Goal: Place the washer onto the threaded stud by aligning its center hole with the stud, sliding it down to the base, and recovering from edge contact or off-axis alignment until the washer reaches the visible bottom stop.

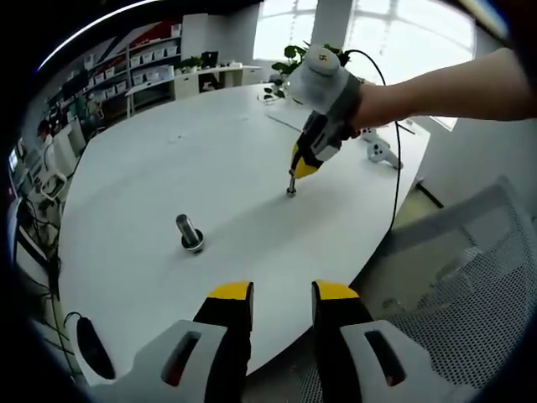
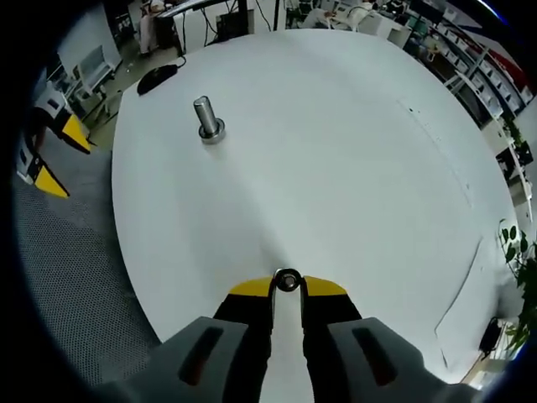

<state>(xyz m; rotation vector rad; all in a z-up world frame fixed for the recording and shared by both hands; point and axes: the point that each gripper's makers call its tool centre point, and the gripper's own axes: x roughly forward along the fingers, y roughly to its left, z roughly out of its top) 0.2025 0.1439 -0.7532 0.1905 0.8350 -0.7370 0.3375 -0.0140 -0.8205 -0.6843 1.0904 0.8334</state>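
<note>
A short metal threaded stud [image 1: 189,232] [image 2: 206,117] stands upright on its round base on the white round table [image 1: 168,159] [image 2: 336,151]. My right gripper [image 2: 288,290] is shut on a small metal washer [image 2: 288,280], pinched between its yellow tips. In the left gripper view that right gripper [image 1: 295,175] points down at the table with the washer [image 1: 291,185] at its tip, well right of the stud. My left gripper [image 1: 283,294] is open and holds nothing, just off the table's near edge. The left gripper [image 2: 59,155] also shows at the far left of the right gripper view.
A black mouse [image 1: 91,348] [image 2: 155,77] lies near the table's edge. A grey mesh chair [image 1: 470,269] [image 2: 67,269] stands beside the table. A white gadget [image 1: 382,151] lies at the far side. A person's arm [image 1: 445,88] reaches in from the right.
</note>
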